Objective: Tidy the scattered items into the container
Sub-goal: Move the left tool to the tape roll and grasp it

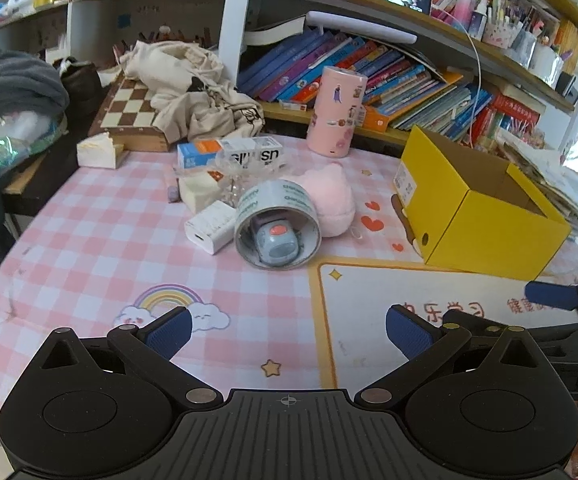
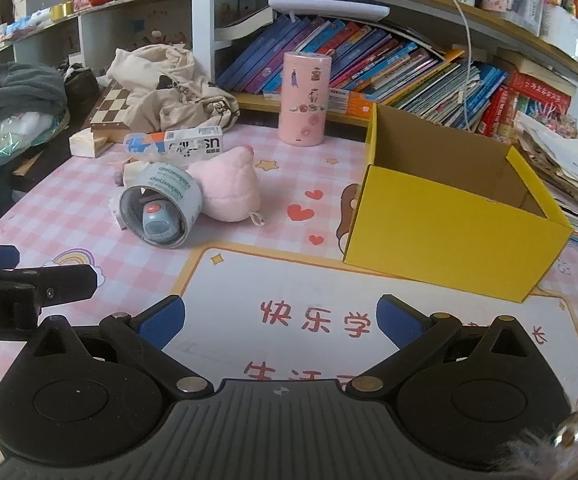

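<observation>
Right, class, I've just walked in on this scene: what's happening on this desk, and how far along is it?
A person holds a gripping tool in each hand above a pink checked desk. The left tool and the right tool are both open and empty. The yellow box looks empty as far as its inside shows. The tape roll with a small grey gadget inside it, the pink plush and the white charger lie loose beside it. Tidying has not started.

One yellow box [image 2: 449,224], one tape roll [image 2: 165,208], one plush [image 2: 229,188]
</observation>
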Motion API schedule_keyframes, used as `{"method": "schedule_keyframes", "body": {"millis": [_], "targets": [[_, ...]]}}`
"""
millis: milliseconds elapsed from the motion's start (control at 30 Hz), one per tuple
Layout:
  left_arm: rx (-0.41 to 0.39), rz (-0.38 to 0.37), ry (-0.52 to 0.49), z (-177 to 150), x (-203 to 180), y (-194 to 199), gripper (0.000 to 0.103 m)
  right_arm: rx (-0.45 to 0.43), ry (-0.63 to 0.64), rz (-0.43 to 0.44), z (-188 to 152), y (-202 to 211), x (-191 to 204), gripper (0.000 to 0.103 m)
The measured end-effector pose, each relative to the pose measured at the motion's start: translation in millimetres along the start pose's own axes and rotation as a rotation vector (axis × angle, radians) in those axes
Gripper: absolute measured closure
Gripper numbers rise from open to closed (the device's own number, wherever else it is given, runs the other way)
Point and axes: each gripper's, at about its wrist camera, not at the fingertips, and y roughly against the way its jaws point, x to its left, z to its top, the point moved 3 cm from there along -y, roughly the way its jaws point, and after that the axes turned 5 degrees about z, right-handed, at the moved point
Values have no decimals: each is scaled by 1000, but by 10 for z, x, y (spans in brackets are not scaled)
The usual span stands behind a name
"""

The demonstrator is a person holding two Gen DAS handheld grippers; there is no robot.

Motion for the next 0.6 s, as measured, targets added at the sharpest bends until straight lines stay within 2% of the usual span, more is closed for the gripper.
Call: {"method": "schedule_keyframes", "body": {"millis": [133,267,367,600], "targets": [[-7,-2,20,47,5,-55,0,8,15,30,74,-117,-23,0],[-1,40,55,121,25,-164,0,14,53,82,158,-222,-29,0],[9,76,72,170,30,-258,0,8,115,129,231,-298,7,0],[19,97,107,294,16,-455,0,30,229,202,346,-544,41,0]]}}
